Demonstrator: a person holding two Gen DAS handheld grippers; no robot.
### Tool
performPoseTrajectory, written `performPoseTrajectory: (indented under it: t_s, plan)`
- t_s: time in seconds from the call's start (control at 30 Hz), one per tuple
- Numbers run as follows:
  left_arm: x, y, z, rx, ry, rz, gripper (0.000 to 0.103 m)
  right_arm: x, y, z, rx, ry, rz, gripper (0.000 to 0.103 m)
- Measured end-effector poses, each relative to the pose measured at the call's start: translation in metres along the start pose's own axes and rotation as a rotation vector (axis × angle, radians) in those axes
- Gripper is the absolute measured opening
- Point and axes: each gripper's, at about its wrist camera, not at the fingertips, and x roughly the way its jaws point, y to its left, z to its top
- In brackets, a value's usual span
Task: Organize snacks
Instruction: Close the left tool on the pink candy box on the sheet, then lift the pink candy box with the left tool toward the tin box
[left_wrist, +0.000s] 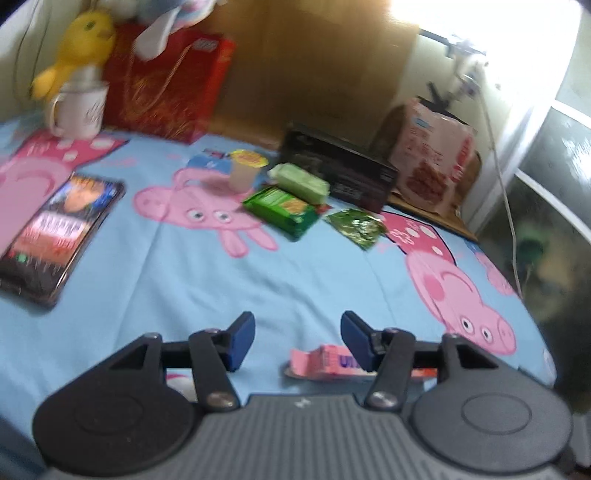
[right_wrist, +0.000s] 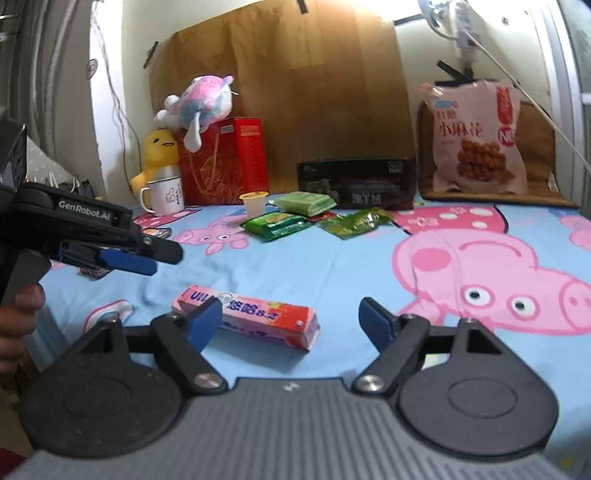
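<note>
A long pink candy box (right_wrist: 258, 317) lies flat on the blue cartoon sheet (right_wrist: 332, 266). My right gripper (right_wrist: 291, 321) stands open around it, its left pad at the box's near end and the right pad well apart. In the left wrist view the same pink box (left_wrist: 325, 363) shows behind the right finger of my left gripper (left_wrist: 298, 339), which is open with only bare sheet between its pads. Further back lie a jelly cup (right_wrist: 253, 203), a light green pack (right_wrist: 306, 203), a dark green pack (right_wrist: 275, 223) and a shiny green packet (right_wrist: 354, 221).
A black box (right_wrist: 356, 181) and a large pink snack bag (right_wrist: 472, 140) stand at the back wall. A mug (right_wrist: 166, 195), red gift bag (right_wrist: 225, 162) and yellow plush (right_wrist: 159, 151) fill the back left. A phone (left_wrist: 55, 229) lies at the left. A hand (right_wrist: 18, 314) holds the left gripper (right_wrist: 162, 258).
</note>
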Motion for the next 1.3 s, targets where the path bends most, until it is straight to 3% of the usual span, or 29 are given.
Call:
performPoseTrajectory:
  t_s: [0.17,0.37,0.7,0.9,1.0,1.17,1.23,1.3]
  plan:
    - [0.01,0.02,-0.002,-0.107,0.06,-0.09,0.054,0.006,-0.005,-0.005,0.069,0.05,0.013,0.093]
    - [0.022,0.002,-0.016,-0.061,0.1,-0.136,0.054,0.014,-0.009,-0.01,0.106,0.092,0.01,0.1]
    - [0.02,-0.019,-0.023,0.027,0.081,-0.116,0.056,0.021,0.009,-0.019,-0.065,0.084,-0.039,0.103]
    - [0.025,-0.026,-0.024,0.064,0.089,-0.095,0.05,0.023,0.011,-0.019,-0.108,0.09,-0.053,0.103]
    - [0.029,-0.032,-0.027,0.08,0.107,-0.111,0.04,0.021,0.012,-0.019,-0.119,0.084,-0.041,0.093]
    - [0.028,-0.046,-0.032,0.149,0.085,-0.078,0.037,0.018,0.013,-0.018,-0.129,0.071,-0.086,0.066]
    - [0.024,-0.051,-0.032,0.165,0.074,-0.111,0.033,0.018,0.01,-0.016,-0.114,0.068,-0.097,0.063]
    - [0.02,-0.06,-0.031,0.204,0.054,-0.089,0.033,0.019,0.009,-0.016,-0.106,0.069,-0.096,0.063]
